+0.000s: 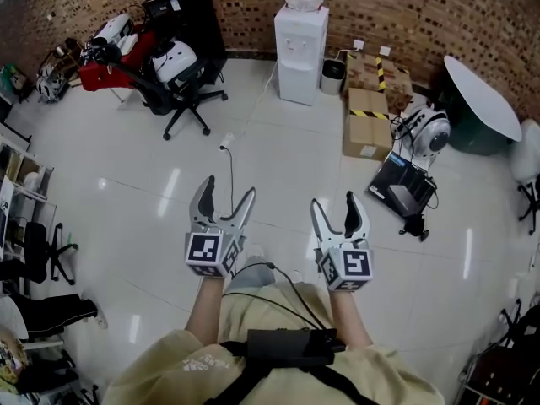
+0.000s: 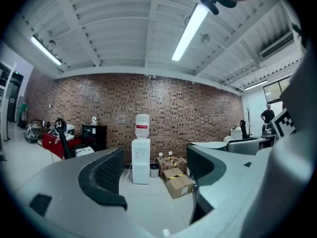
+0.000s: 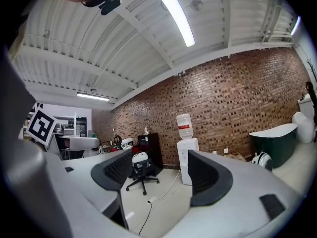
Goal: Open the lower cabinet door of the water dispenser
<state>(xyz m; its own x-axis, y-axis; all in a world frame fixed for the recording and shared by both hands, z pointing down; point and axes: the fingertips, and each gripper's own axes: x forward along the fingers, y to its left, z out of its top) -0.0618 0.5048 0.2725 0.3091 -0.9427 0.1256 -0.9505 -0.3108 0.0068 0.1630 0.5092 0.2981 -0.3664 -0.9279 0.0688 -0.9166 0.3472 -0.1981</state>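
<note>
The white water dispenser [image 1: 300, 49] stands far ahead against the brick wall, a clear bottle on top; its lower cabinet door [image 1: 297, 81] looks closed. It also appears in the left gripper view as the dispenser [image 2: 141, 160] and in the right gripper view as the dispenser [image 3: 186, 157], partly behind a jaw there. My left gripper [image 1: 226, 194] and right gripper [image 1: 334, 205] are held side by side over the white floor, well short of the dispenser. Both stand open with nothing between the jaws, as the left gripper [image 2: 153, 177] and right gripper [image 3: 161, 175] show.
Cardboard boxes [image 1: 368, 121] and a small bin [image 1: 333, 76] sit right of the dispenser. An office chair [image 1: 181, 83] and a black cabinet stand to its left. A power strip with its cable [image 1: 226, 143] lies on the floor ahead. A black device [image 1: 407, 188] lies at right.
</note>
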